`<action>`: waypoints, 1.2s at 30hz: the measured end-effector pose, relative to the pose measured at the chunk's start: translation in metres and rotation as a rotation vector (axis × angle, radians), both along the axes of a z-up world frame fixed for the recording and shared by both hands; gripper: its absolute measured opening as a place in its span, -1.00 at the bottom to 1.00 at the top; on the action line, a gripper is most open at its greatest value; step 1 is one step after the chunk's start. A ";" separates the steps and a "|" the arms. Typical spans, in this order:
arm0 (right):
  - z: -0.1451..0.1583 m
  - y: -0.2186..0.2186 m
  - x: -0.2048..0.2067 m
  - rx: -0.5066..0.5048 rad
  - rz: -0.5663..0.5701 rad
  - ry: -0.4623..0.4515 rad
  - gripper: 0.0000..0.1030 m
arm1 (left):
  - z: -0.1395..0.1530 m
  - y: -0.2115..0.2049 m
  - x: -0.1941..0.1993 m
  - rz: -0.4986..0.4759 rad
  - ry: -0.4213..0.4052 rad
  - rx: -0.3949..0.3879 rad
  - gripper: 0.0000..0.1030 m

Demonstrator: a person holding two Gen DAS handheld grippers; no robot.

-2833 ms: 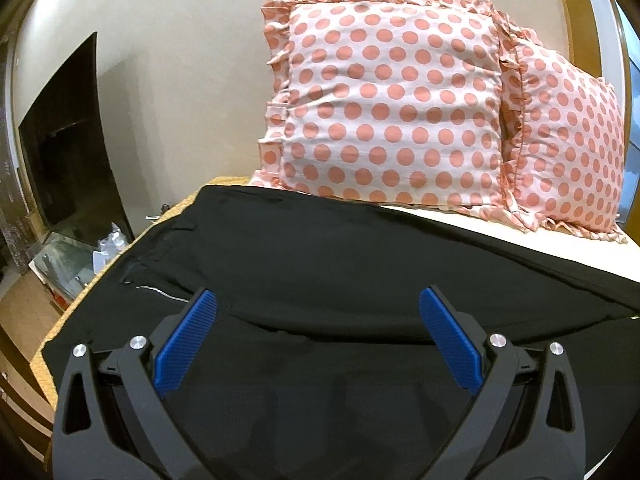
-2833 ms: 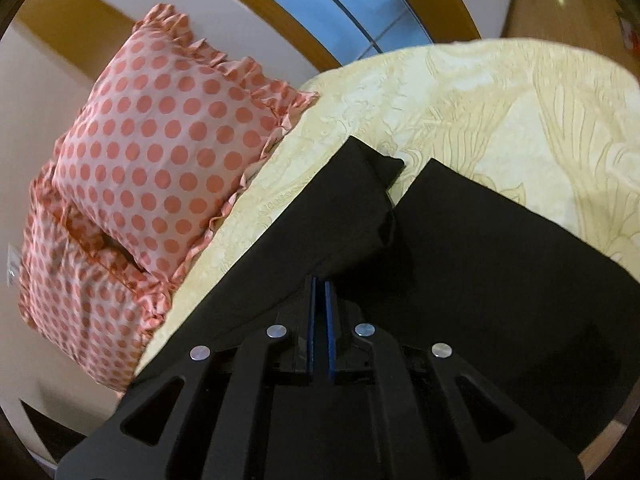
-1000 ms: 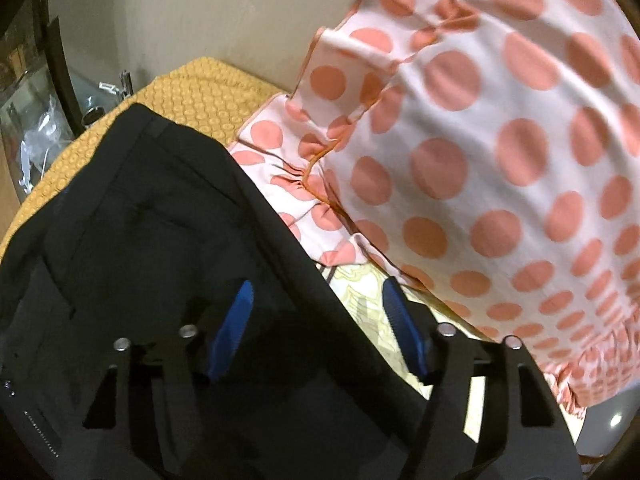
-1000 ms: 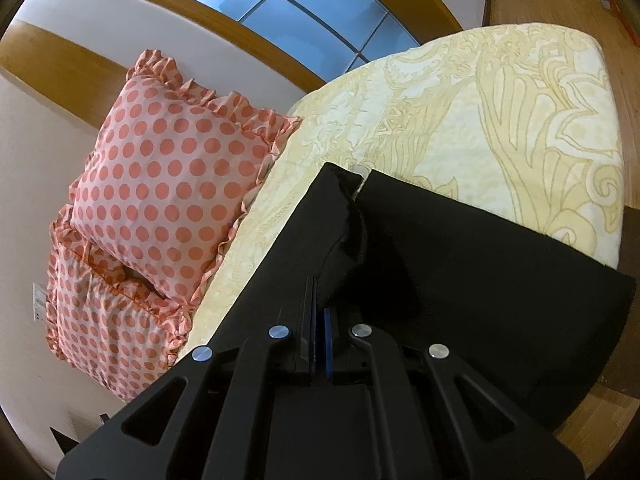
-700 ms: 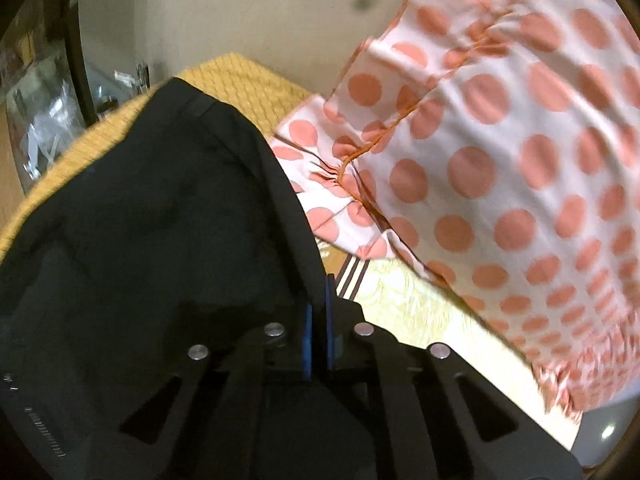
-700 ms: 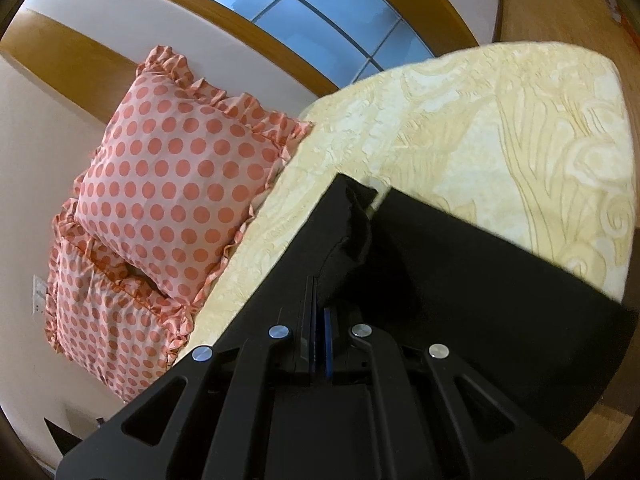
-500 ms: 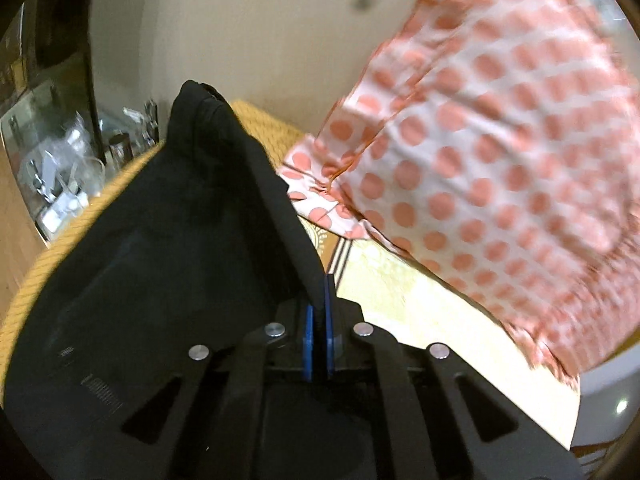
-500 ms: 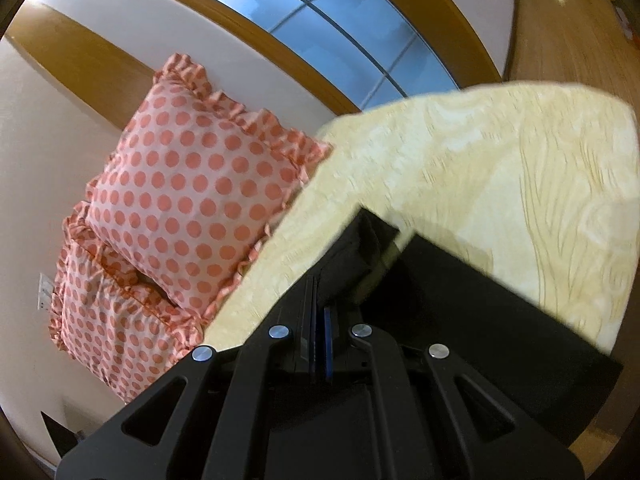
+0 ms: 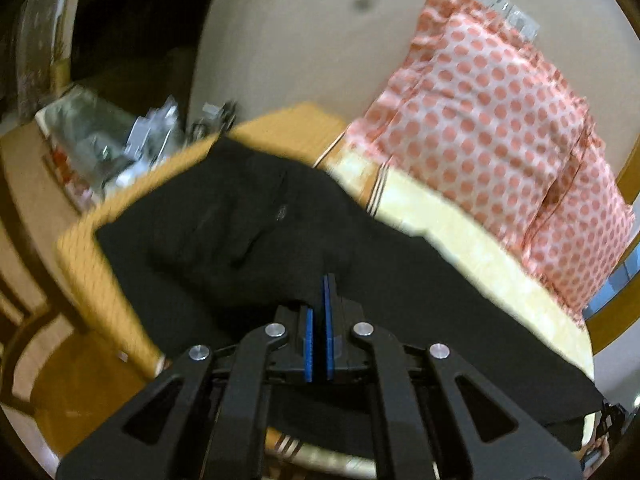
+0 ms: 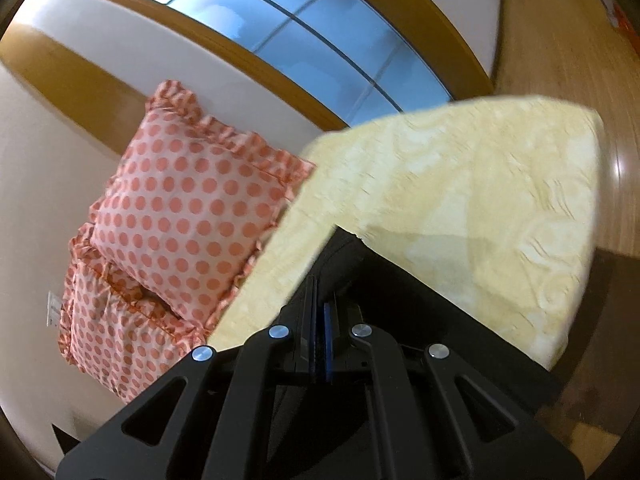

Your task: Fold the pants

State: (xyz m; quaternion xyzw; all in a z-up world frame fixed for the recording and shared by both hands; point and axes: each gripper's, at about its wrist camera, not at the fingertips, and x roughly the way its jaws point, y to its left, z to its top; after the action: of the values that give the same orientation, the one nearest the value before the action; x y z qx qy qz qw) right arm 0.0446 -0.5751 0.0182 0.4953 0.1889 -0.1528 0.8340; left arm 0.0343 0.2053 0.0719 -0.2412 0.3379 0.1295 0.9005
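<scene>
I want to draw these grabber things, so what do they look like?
Both look alike. The left gripper and the right gripper are matte black frames built from angled bars with triangle-shaped cut-outs. Four round silver bolt heads sit in a row on each. The fingers are lined with bright blue pads. No cables, labels, sleeves or hands show in either view.

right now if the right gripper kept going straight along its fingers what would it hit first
The right gripper is shut on a raised fold of the black pants, so that cloth fills its line first. Past the fold's tip lies the yellow bedspread; it would likely meet that next, though fisheye depth is uncertain.
</scene>
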 end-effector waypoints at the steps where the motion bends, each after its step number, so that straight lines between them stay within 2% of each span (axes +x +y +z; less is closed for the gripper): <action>1: -0.003 -0.001 -0.002 0.012 -0.002 0.009 -0.95 | -0.007 0.002 -0.002 0.006 0.006 -0.002 -0.92; 5: -0.011 -0.002 -0.019 0.055 -0.005 -0.007 -0.95 | -0.026 0.002 -0.021 0.050 -0.013 -0.027 -0.93; 9: -0.009 -0.006 -0.034 0.047 -0.038 -0.018 -0.95 | -0.041 -0.008 -0.030 0.055 -0.004 0.012 -0.93; 11: -0.015 -0.010 -0.034 0.072 -0.048 -0.001 -0.95 | -0.051 -0.004 -0.032 0.062 -0.010 -0.041 -0.87; 12: -0.017 -0.009 -0.033 0.075 -0.047 0.005 -0.95 | -0.052 0.001 -0.033 0.069 -0.022 -0.077 -0.81; 14: -0.017 -0.008 -0.033 0.061 -0.048 0.011 -0.95 | -0.051 0.016 -0.037 0.096 -0.057 -0.168 -0.36; 15: -0.017 -0.007 -0.033 0.059 -0.048 0.009 -0.95 | -0.050 0.020 -0.038 0.105 -0.068 -0.186 -0.23; 20: -0.014 -0.006 -0.032 0.044 -0.044 0.013 -0.95 | -0.043 0.049 -0.045 0.153 -0.137 -0.310 0.05; 22: -0.015 -0.006 -0.032 0.044 -0.045 0.019 -0.95 | -0.037 0.056 -0.053 0.142 -0.201 -0.359 0.13; 24: -0.016 -0.007 -0.031 0.043 -0.045 0.025 -0.95 | -0.029 0.060 -0.060 0.152 -0.223 -0.320 0.39; 26: -0.017 -0.006 -0.029 0.041 -0.047 0.033 -0.95 | -0.024 0.065 -0.064 0.205 -0.216 -0.260 0.51; 28: -0.017 -0.006 -0.027 0.036 -0.045 0.038 -0.95 | -0.025 0.077 -0.057 0.216 -0.191 -0.283 0.50; 31: -0.015 -0.004 -0.027 0.031 -0.042 0.034 -0.95 | -0.034 0.094 -0.040 0.249 -0.137 -0.308 0.26; 33: -0.015 -0.004 -0.028 0.032 -0.042 0.034 -0.95 | -0.042 0.099 -0.031 0.232 -0.122 -0.376 0.05; 34: -0.015 -0.004 -0.028 0.033 -0.042 0.034 -0.95 | -0.046 0.100 -0.026 0.221 -0.115 -0.404 0.00; 36: -0.015 -0.004 -0.027 0.032 -0.040 0.035 -0.95 | -0.048 0.099 -0.022 0.216 -0.114 -0.403 -0.05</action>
State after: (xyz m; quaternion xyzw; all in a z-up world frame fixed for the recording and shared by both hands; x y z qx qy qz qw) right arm 0.0173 -0.5792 0.0032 0.5094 0.1958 -0.1752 0.8194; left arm 0.0121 0.3047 0.0243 -0.4578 0.2778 0.1410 0.8327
